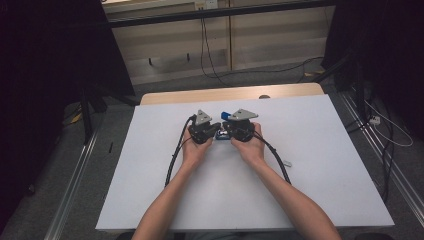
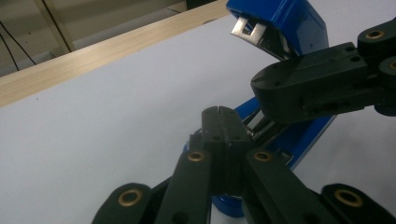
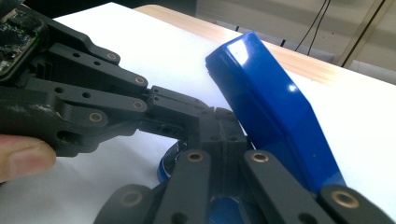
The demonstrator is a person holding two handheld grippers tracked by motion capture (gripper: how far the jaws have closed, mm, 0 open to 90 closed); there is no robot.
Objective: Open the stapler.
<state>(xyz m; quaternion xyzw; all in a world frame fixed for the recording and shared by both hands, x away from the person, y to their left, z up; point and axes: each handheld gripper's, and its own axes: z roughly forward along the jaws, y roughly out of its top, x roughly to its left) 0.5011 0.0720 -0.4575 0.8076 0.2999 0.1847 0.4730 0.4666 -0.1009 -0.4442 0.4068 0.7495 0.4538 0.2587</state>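
2 grippers met over the blue stapler (image 3: 275, 116), which sat near the middle of the white table (image 1: 310, 165) with its lid swung up and the metal staple channel (image 2: 250, 30) exposed. I judged the opening done; loading or closing was left. My left gripper (image 2: 218, 122) had its jaws together at the stapler's base rail, though I could not tell whether they pinched anything. My right gripper (image 3: 224, 126) was also closed, beside the raised lid. I could read no brand or writing.
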